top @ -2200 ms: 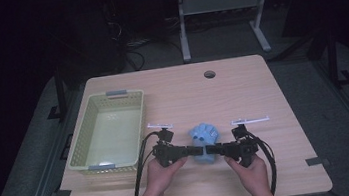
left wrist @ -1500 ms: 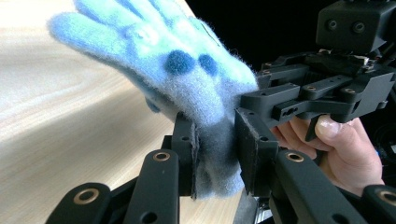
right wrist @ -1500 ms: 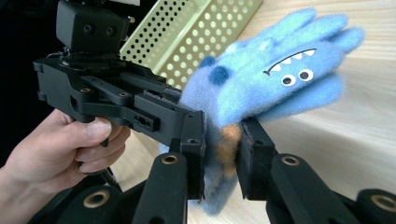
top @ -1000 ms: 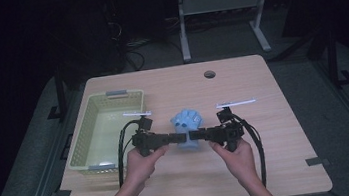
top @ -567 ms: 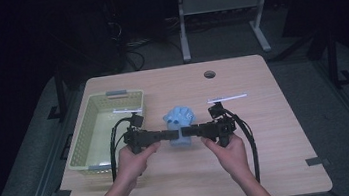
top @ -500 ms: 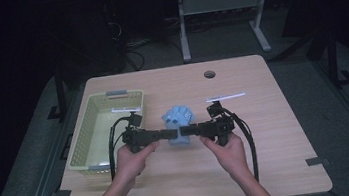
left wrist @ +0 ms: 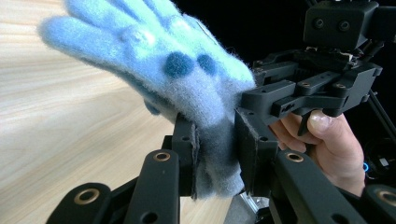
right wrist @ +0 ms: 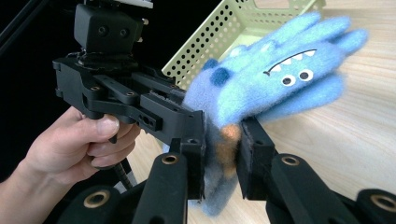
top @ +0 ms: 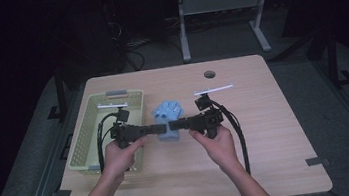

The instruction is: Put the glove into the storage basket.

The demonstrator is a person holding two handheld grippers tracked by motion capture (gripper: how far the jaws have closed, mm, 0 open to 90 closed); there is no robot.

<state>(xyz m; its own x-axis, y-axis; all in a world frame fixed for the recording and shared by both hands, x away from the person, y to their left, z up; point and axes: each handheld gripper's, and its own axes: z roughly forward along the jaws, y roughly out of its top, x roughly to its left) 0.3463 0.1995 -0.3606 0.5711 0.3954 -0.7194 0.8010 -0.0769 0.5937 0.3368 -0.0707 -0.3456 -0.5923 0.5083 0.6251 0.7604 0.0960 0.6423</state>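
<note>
Surface: light wood-grain table (top: 267, 132) with rounded corners and a round cable hole (top: 209, 74) near its far edge. Small grey tape pieces sit at the near corners. The table stands on a grey floor mat; the room beyond is dark, with the white legs of a second table (top: 217, 7) and loose cables on the floor behind.

Surroundings: pale green perforated basket (top: 87, 139) lies on the table's left part, long side running away from the person, grey handles at both ends. It sits just left of the left gripper; in the right gripper view its corner shows directly behind the glove. The table to the right of the hands carries nothing else that I can make out.

Tools: left gripper (top: 161, 128) and right gripper (top: 172, 126) point at each other, level, tips almost meeting over the table's middle. Each is held in one hand; cables trail back toward the person.

Task item: fuzzy blue glove (top: 168, 121) with a monster face (white eyes, toothed mouth, dark blue spots). Both grippers clamp its cuff end, jaws nearly closed with the fabric squeezed between the pads. The glove's fingers point away from the person, toward the far edge.
</note>
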